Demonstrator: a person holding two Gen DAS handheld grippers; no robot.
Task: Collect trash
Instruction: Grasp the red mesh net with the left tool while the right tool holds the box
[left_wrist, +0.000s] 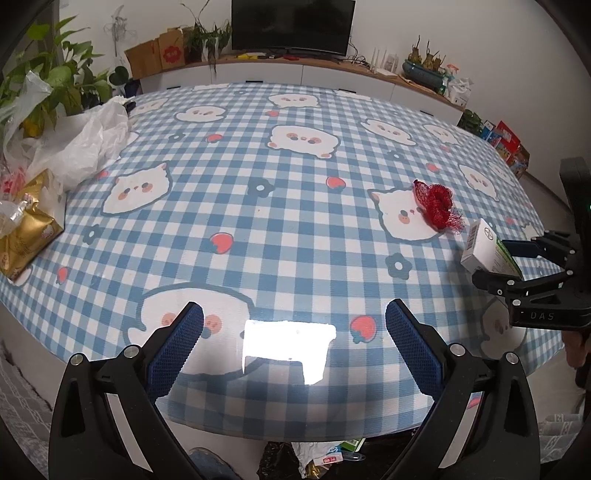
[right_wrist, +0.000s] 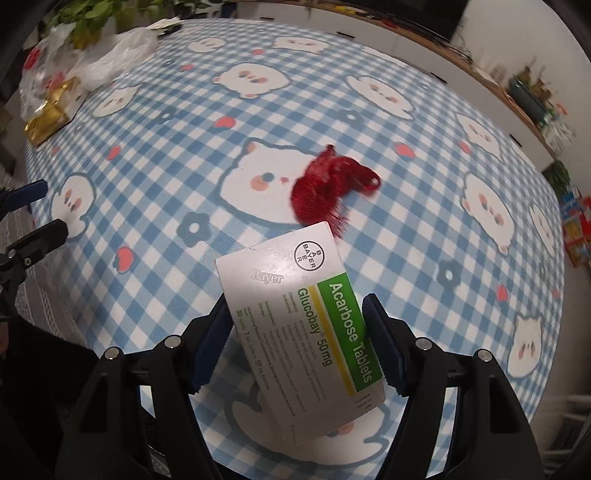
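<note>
your right tongs (right_wrist: 295, 347) clench the tablet box (right_wrist: 301, 332), lifted clear for binning; left tongs (left_wrist: 295, 347) hang released above the worktop (left_wrist: 295, 206), red netting (left_wrist: 437, 206) waiting.

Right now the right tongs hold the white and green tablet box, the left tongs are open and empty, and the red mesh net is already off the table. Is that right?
Not quite. The red mesh net is still lying on the checked tablecloth, just beyond the tablet box, as the right wrist view shows. The rest stands: the right tongs grip the box and the left tongs are open and empty.

Net (left_wrist: 437, 206) beside box (left_wrist: 487, 253) — on table (left_wrist: 295, 229)
</note>
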